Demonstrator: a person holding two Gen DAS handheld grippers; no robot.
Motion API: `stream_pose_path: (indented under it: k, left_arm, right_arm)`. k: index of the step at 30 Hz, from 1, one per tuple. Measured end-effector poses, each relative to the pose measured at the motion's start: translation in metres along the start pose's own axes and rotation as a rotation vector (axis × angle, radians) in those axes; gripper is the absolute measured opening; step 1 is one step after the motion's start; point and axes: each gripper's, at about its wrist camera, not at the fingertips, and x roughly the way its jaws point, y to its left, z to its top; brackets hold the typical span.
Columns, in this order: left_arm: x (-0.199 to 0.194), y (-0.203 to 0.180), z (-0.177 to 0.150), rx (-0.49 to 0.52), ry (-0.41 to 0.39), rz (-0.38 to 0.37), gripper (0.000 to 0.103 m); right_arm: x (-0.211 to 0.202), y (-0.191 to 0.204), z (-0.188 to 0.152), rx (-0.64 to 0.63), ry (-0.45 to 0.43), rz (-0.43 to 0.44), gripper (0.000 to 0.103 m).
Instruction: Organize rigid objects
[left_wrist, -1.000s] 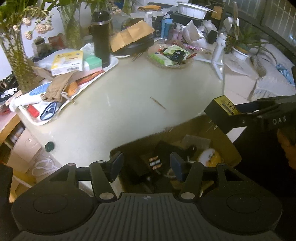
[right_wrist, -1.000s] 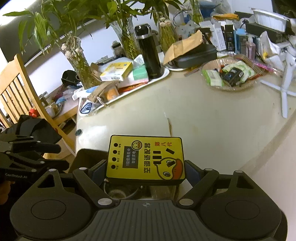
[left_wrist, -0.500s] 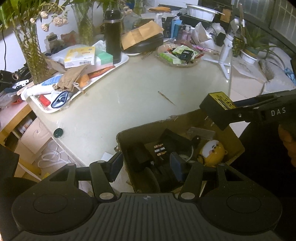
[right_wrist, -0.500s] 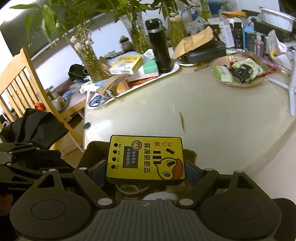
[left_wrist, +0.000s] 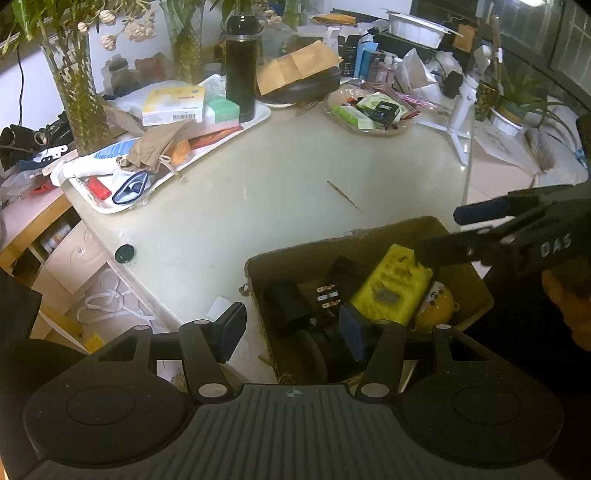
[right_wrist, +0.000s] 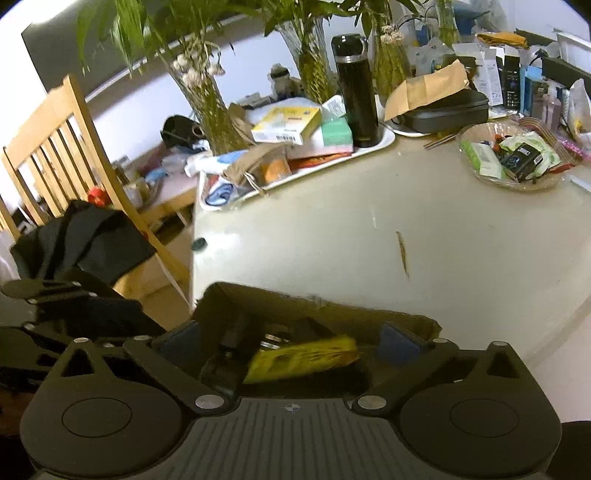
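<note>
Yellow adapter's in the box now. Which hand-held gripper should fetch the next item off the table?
Left, probably. The left hand-held gripper is open and empty beside the cardboard box. The right hand-held gripper, also open, hangs right over the yellow adapter inside the box.

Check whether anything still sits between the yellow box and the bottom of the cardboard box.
Yes. The yellow box lies tilted inside the cardboard box, propped on the black items and a yellow round toy beneath it. The right gripper is open above it; the left gripper is open too.
</note>
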Motion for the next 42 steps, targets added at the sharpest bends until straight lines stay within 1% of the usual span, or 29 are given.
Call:
stream_pose_path:
  k: [5, 6, 7, 8, 12, 15, 17, 20, 21, 22, 23, 24, 25, 31, 36, 42]
  left_arm:
    - [0.002, 0.001, 0.0, -0.009, 0.004, 0.011, 0.057]
    - [0.002, 0.001, 0.0, -0.009, 0.003, 0.014, 0.061]
    - [0.001, 0.001, 0.0, -0.009, 0.003, 0.016, 0.069]
    - [0.001, 0.001, 0.0, -0.011, -0.002, 0.019, 0.07]
    - [0.0, -0.001, 0.002, -0.017, -0.01, 0.02, 0.07]
    - [-0.002, -0.002, 0.003, -0.025, -0.018, 0.027, 0.071]
    - [-0.003, -0.002, 0.004, -0.028, -0.023, 0.039, 0.08]
    - [-0.005, -0.003, 0.006, -0.032, -0.048, 0.058, 0.081]
    - [-0.006, -0.004, 0.006, -0.031, -0.055, 0.067, 0.084]
    - [-0.007, -0.005, 0.007, -0.03, -0.062, 0.074, 0.09]
    - [-0.008, -0.005, 0.007, -0.031, -0.07, 0.081, 0.093]
    - [-0.009, -0.006, 0.007, -0.03, -0.082, 0.089, 0.099]
    - [-0.009, -0.007, 0.007, -0.027, -0.087, 0.096, 0.103]
    - [-0.007, -0.013, 0.007, 0.0, -0.06, 0.136, 0.103]
    - [-0.003, -0.013, 0.003, 0.004, -0.027, 0.144, 0.103]
    - [0.005, -0.016, -0.004, 0.033, 0.067, 0.142, 0.103]
  right_arm:
    - [0.006, -0.003, -0.007, 0.015, 0.046, -0.054, 0.103]
    - [0.005, -0.004, -0.009, 0.018, 0.053, -0.064, 0.103]
    - [0.005, -0.004, -0.011, 0.021, 0.06, -0.077, 0.103]
    - [0.005, -0.005, -0.012, 0.021, 0.068, -0.093, 0.103]
    - [0.003, -0.006, -0.017, 0.002, 0.081, -0.161, 0.103]
    - [0.0, -0.006, -0.02, 0.0, 0.077, -0.187, 0.103]
    - [-0.003, -0.006, -0.02, 0.002, 0.072, -0.209, 0.103]
    - [-0.007, -0.003, -0.021, -0.006, 0.058, -0.259, 0.103]
    - [-0.008, -0.002, -0.021, -0.01, 0.054, -0.276, 0.103]
    - [-0.009, -0.002, -0.021, -0.014, 0.05, -0.294, 0.103]
    - [-0.01, -0.001, -0.022, -0.018, 0.047, -0.313, 0.103]
    - [-0.011, 0.0, -0.022, -0.02, 0.046, -0.33, 0.103]
    - [-0.012, 0.001, -0.023, -0.022, 0.046, -0.349, 0.103]
    - [-0.014, 0.003, -0.029, -0.035, 0.058, -0.404, 0.103]
    - [-0.012, 0.005, -0.034, -0.036, 0.1, -0.406, 0.103]
    - [-0.006, 0.008, -0.043, -0.027, 0.175, -0.388, 0.103]
